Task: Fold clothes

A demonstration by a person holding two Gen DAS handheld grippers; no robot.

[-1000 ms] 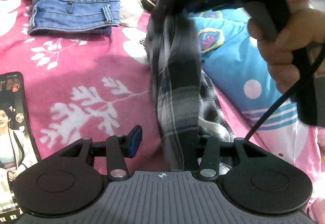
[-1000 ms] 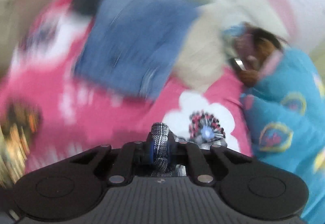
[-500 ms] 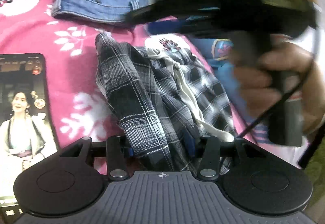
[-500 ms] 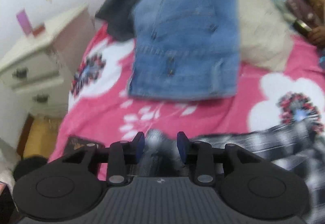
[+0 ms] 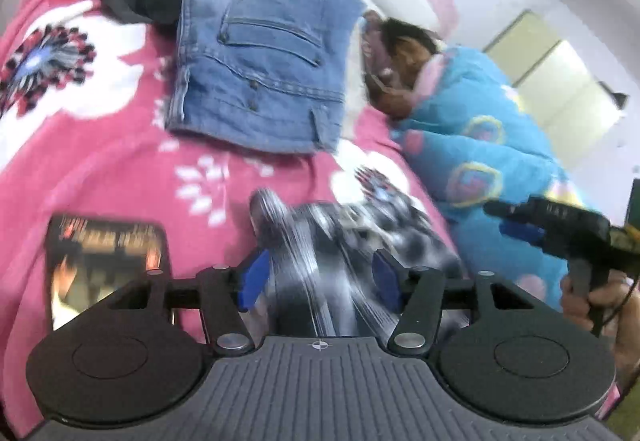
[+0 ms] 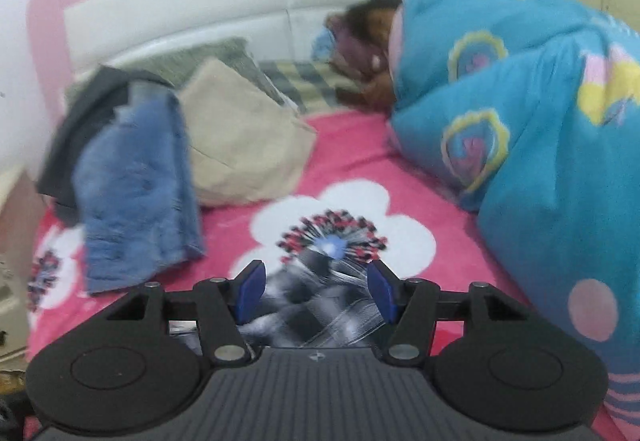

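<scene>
**Both grippers let go of the plaid**

The plaid garment [image 5: 344, 241], hanging a second ago, now lies bunched on the pink blanket [image 5: 100, 161]; left gripper [image 5: 318, 281] and right gripper [image 6: 316, 291] have just been opening, jaws apart around it, pressing nothing.

Both claws have just opened, dropping the plaid garment [image 5: 348, 241] onto the bed; right claw [image 6: 316, 291] swung aside

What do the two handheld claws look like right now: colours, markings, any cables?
Both are black plastic with blue pads: left claw, right claw. Each has a grey ribbed deck, a small crosshair mark, two round black discs and silver pivot screws. A black cable trails from the right claw's pistol-style handle.
</scene>
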